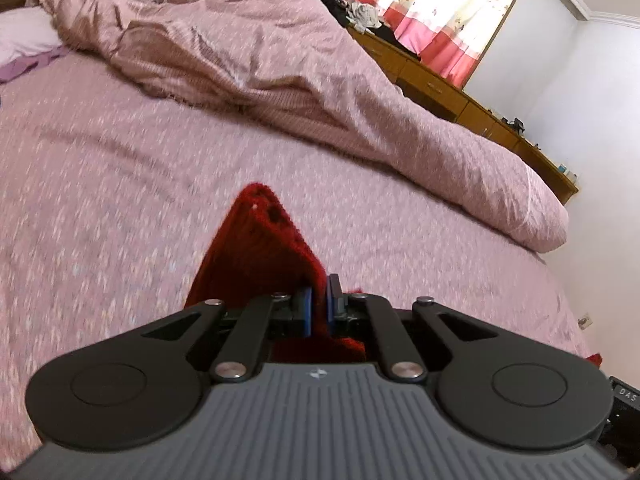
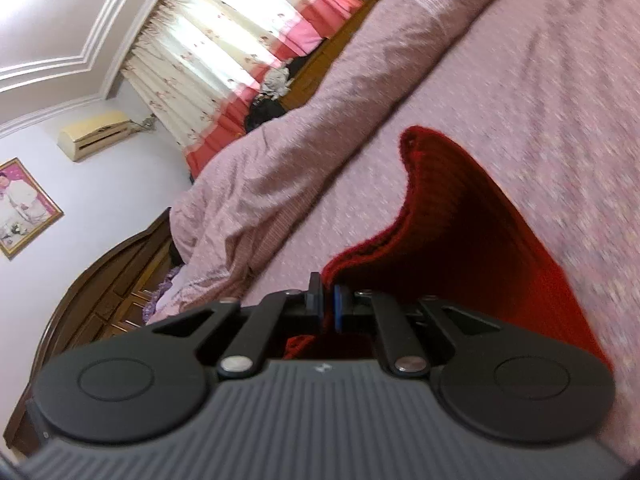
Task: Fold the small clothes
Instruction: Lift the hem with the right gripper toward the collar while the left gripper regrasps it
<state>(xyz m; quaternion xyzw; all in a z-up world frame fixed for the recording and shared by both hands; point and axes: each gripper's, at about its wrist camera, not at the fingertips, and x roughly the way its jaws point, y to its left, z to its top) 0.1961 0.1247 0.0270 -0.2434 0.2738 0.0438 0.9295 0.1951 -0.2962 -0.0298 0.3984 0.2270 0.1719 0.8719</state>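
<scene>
Pink bed [image 1: 120, 184] with a bunched duvet [image 1: 280, 64] along its far side. Red knitted garment [image 2: 472, 216] raised off the bedspread, held at two edges: left gripper [image 1: 319, 306] clamped tight on one, right gripper [image 2: 329, 300] pinched closed on another.

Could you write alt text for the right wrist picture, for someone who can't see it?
The right gripper pinches the edge of a red knitted garment above a pink bedspread. Behind are a rumpled pink duvet and bright curtains.
</scene>
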